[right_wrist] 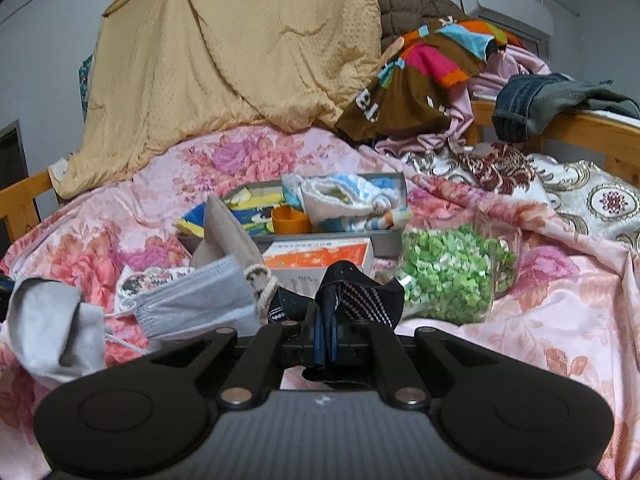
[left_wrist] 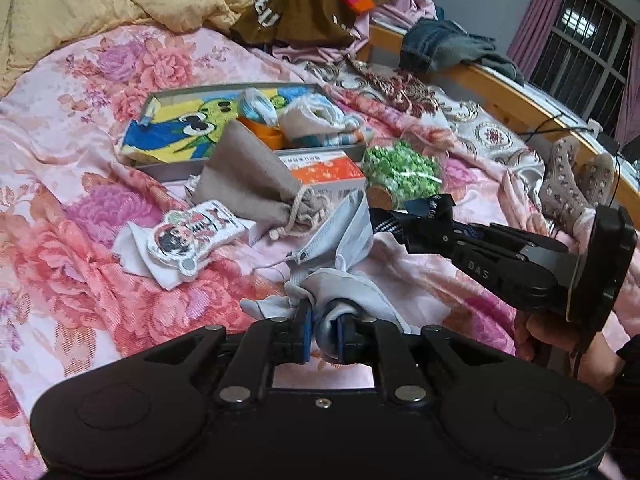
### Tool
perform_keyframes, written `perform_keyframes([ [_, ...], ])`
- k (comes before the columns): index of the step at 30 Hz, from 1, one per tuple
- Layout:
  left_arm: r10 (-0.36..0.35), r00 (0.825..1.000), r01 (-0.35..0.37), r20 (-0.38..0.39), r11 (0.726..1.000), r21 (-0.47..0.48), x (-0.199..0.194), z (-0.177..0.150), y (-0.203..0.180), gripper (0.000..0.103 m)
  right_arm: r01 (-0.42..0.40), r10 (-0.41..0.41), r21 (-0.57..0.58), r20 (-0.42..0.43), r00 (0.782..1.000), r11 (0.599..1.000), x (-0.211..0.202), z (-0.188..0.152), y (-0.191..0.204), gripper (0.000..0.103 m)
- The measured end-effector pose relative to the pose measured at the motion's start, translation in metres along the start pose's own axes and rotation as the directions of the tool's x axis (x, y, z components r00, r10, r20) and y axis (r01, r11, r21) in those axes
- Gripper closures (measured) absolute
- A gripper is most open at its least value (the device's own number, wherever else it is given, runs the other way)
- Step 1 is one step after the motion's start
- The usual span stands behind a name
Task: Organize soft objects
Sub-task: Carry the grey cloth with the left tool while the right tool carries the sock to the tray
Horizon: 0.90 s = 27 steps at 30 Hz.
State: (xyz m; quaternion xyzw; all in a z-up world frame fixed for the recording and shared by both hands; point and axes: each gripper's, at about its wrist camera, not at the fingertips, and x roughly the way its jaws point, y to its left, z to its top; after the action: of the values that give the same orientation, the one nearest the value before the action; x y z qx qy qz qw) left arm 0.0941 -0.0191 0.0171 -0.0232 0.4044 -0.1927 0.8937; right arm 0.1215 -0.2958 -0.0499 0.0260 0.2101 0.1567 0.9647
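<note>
My left gripper (left_wrist: 324, 320) is shut on a bunched pale grey cloth (left_wrist: 352, 288), held just above the floral bedspread (left_wrist: 80, 184). A grey face mask (left_wrist: 348, 228) stands up against that cloth; whether it is caught in the grip I cannot tell. My right gripper (right_wrist: 326, 320) is shut on a dark navy patterned fabric (right_wrist: 356, 296), which rises from its fingers. In the left wrist view the right gripper (left_wrist: 404, 232) comes in from the right with that navy fabric (left_wrist: 424, 212). In the right wrist view the grey cloth (right_wrist: 48, 320) and the mask (right_wrist: 200, 300) are at the left.
A grey tray (left_wrist: 168, 170) holds a cartoon towel (left_wrist: 180, 128), an orange cup (left_wrist: 268, 130) and a white-blue towel (left_wrist: 316, 118). In front lie a beige drawstring pouch (left_wrist: 248, 172), an orange box (left_wrist: 328, 172), a bag of green pieces (left_wrist: 400, 172) and a cartoon patch (left_wrist: 192, 236). Socked feet (left_wrist: 564, 184) rest at the right.
</note>
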Motion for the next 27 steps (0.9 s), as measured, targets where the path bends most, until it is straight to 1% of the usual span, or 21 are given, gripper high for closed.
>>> perform_keyframes([
  [4, -0.005, 1.000, 0.005, 0.019, 1.000, -0.008, -0.004, 0.006, 0.004, 0.091, -0.006, 0.006, -0.005, 0.032, 0.999, 1.000, -0.006, 0.005, 0.004, 0.098],
  [10, -0.059, 0.996, 0.057, 0.061, 0.998, 0.025, -0.014, 0.011, 0.005, 0.091, -0.017, 0.017, 0.000, 0.043, 0.999, 1.000, -0.008, 0.007, 0.006, 0.097],
  [12, -0.087, 0.995, 0.085, 0.055, 0.995, 0.044, -0.014, 0.009, 0.005, 0.090, -0.045, 0.044, 0.009, 0.061, 0.997, 0.999, -0.012, 0.009, 0.007, 0.098],
  [15, -0.092, 0.995, 0.089, 0.047, 0.993, 0.077, -0.012, 0.002, 0.003, 0.090, -0.091, 0.091, -0.004, 0.070, 0.993, 0.996, -0.015, 0.012, 0.013, 0.098],
  [19, -0.095, 0.995, 0.091, 0.036, 0.992, 0.091, -0.010, -0.012, 0.004, 0.089, -0.175, 0.176, -0.027, 0.042, 0.984, 0.984, -0.012, 0.011, 0.024, 0.097],
  [23, -0.100, 0.994, 0.098, 0.049, 0.994, 0.053, -0.013, -0.023, 0.013, 0.088, -0.239, 0.239, -0.032, -0.010, 0.971, 0.970, -0.003, 0.006, 0.035, 0.098],
  [27, -0.101, 0.992, 0.100, 0.075, 0.995, 0.021, -0.021, -0.029, 0.026, 0.088, -0.285, 0.282, -0.032, -0.070, 0.957, 0.958, 0.010, -0.002, 0.047, 0.098],
])
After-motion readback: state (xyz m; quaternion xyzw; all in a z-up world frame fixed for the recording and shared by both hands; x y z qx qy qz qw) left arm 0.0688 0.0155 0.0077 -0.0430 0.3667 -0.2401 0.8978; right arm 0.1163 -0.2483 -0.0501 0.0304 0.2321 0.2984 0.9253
